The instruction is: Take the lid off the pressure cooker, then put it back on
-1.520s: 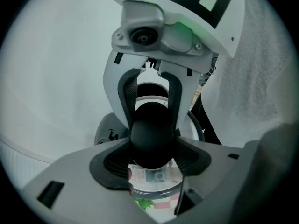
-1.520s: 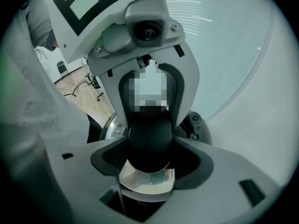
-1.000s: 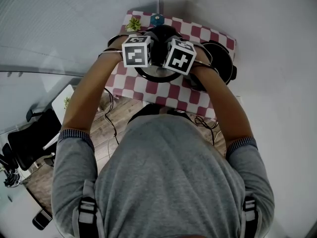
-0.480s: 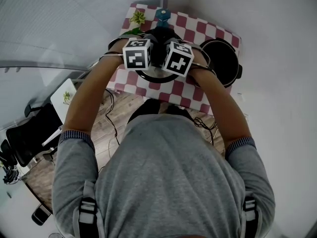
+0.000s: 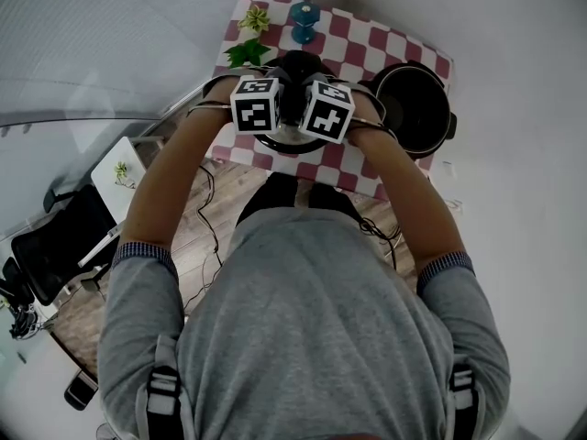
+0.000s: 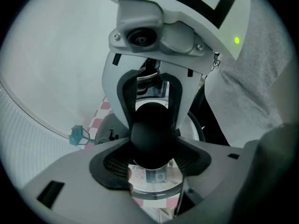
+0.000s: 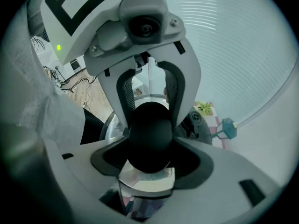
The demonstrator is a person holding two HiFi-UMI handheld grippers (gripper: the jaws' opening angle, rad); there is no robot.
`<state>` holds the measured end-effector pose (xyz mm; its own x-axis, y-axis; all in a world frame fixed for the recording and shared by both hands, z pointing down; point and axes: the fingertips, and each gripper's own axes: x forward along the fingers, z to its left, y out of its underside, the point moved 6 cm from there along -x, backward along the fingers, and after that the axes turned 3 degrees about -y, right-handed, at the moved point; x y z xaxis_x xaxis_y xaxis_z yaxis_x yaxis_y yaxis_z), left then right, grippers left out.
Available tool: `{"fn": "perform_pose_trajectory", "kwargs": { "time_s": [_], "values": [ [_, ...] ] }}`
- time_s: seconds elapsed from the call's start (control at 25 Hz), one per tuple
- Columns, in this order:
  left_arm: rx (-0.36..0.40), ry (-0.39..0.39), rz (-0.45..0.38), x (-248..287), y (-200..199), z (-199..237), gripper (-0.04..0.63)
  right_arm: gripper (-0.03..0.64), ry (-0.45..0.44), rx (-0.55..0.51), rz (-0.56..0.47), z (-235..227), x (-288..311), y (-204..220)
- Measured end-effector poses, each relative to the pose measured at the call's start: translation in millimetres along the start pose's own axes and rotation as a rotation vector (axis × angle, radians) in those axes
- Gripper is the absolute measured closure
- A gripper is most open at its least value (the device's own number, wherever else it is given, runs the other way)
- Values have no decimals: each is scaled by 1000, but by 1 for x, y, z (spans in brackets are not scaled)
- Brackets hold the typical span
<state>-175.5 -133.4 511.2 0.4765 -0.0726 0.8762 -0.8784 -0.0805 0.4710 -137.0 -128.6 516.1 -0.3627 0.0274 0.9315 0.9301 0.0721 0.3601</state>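
The lid [image 5: 286, 141] looks to me like a heavy, rigid piece of polished steel. It won't flex, but its surface is too slick and its edge too thin to pinch. The one sensible hold is the black knob [image 6: 152, 139] at its centre, and that is where I have it. The knob is smooth and rounded, so I'd expect the lid to swing or twist under a single grip. Taking it from two opposite sides should steady it.

It is a shiny round disc [image 6: 152, 178] with a darker band at the rim and a small label just below the knob. The bulbous black knob fills the middle of both gripper views.

My left gripper [image 6: 152, 149] has its jaws spread wide around the knob, with the dark pads against its flanks. My right gripper [image 7: 150, 150] faces it and clamps the same knob [image 7: 149, 141] from the other side, set a little narrower. Neither holds anything else.

The lid hangs right under the two grippers, over the checked table [image 5: 367, 46]. I can't tell whether it touches the cloth. The open pot [image 5: 431, 99] stands beside my right gripper, on its outer side, with its dark inside bare, so the lid is off it. Beyond the grippers are a green plant [image 5: 246, 53] and a blue ornament [image 5: 304, 15].
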Motion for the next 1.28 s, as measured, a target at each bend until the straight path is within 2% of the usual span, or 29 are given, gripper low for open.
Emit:
{"fn": "perform_pose_trajectory", "kwargs": {
  "time_s": [0.56,1.28],
  "values": [
    [-39,39,21,46,34,-16,296,325,-54,12,1,7,59,13],
    [-56,78,17,97,66,-23,296,325,-82,35,37,5,117,31]
  ]
}}
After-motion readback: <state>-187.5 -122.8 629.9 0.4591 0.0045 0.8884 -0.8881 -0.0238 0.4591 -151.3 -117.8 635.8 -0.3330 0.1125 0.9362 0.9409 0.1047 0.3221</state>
